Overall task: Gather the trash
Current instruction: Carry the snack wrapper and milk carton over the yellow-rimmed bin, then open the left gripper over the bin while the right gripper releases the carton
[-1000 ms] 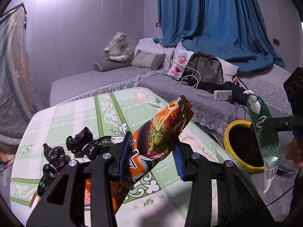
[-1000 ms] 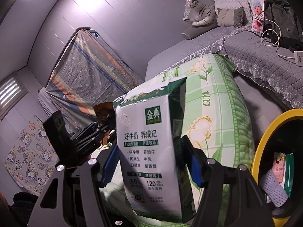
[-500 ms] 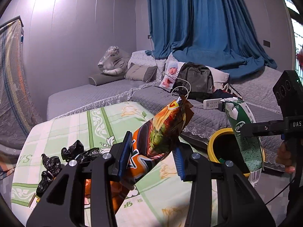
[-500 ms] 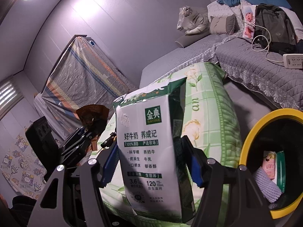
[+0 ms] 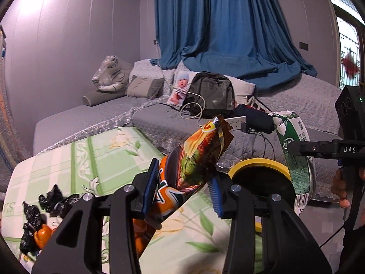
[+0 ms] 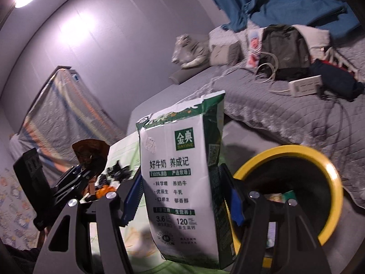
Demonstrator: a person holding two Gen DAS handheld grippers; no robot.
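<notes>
The left gripper (image 5: pixel 182 187) has its jaws clamped on a crumpled orange and red foil snack bag (image 5: pixel 196 159). The bag stands up between the blue ribbed pads (image 5: pixel 150 185), and its torn top leans to the right. The bag is in the air above the worktop (image 5: pixel 91 159), which has a cloth with green and white flower pattern.

The right gripper (image 6: pixel 182 196) has its jaws clamped on a green and white milk carton (image 6: pixel 182 178) with a torn open top. The carton is upright between the pads, with the printed white face toward the camera. In the left wrist view this carton (image 5: pixel 294 150) hangs just above the right edge of the round black bin with yellow rim (image 5: pixel 257 163). The bin stands on the floor, beside the worktop and in front of the grey quilted bed (image 5: pixel 296 105). Inside the bin some packaging is visible, but it is blurred.

On the left part of the worktop lie several crumpled black plastic bags (image 5: pixel 54 199), and a small orange thing (image 5: pixel 43 234) is just beside them. A hand (image 5: pixel 342 187) holds the handle of the right gripper at the right edge of the left wrist view.
</notes>
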